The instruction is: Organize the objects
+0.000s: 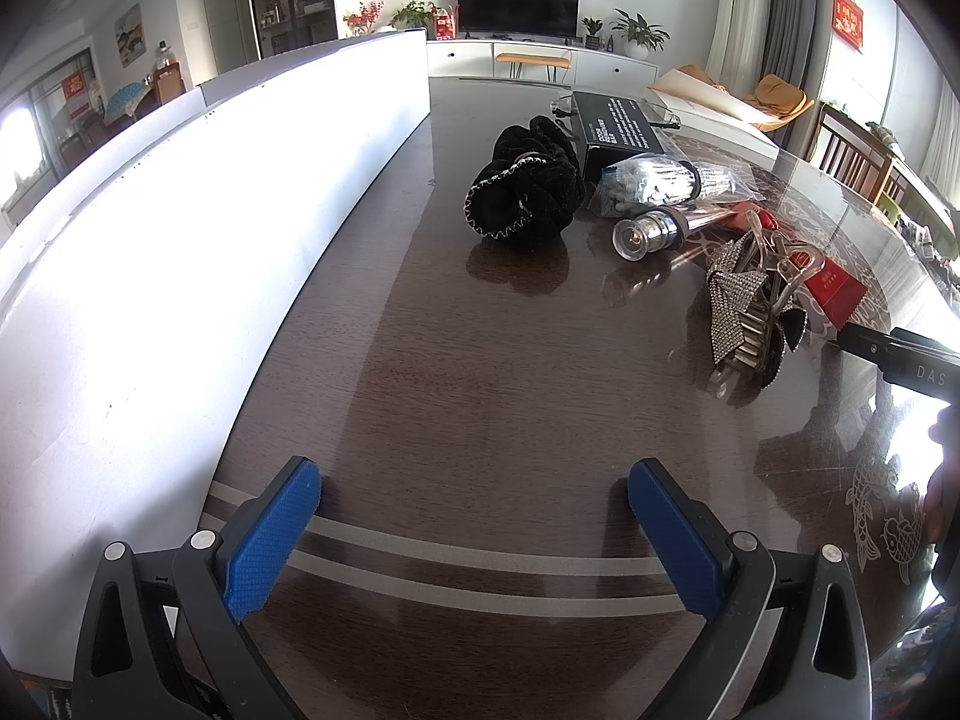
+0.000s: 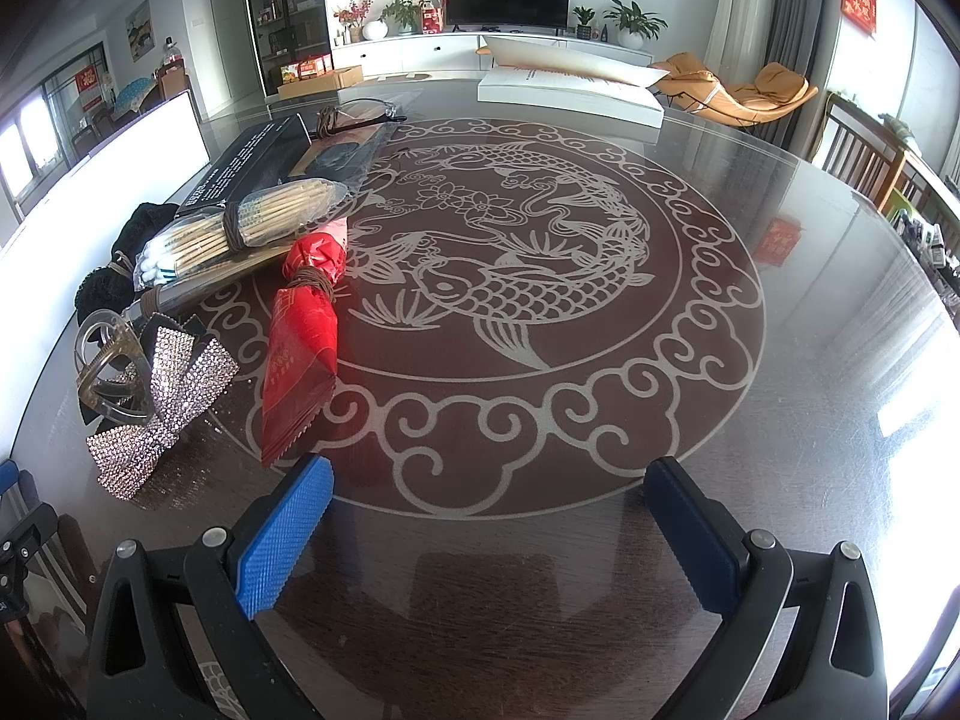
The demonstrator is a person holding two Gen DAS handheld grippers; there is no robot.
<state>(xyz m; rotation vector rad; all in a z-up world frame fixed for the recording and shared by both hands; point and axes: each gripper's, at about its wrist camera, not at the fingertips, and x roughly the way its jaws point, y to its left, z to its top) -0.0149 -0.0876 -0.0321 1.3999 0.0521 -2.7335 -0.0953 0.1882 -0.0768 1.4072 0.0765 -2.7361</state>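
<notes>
Both hand-held grippers apart, empty, over bench (image 2: 780,396).
Left hand-held gripper (image 1: 474,492), right hand-held gripper (image 2: 489,489); rhinestone bow clip (image 2: 162,396) touching red packet (image 2: 300,348).

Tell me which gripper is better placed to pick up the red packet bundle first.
Right, probably. The red packet bundle lies just ahead of the open right gripper, beside its left finger. From the open left gripper the bundle sits farther off, behind the rhinestone bow clip.
</notes>
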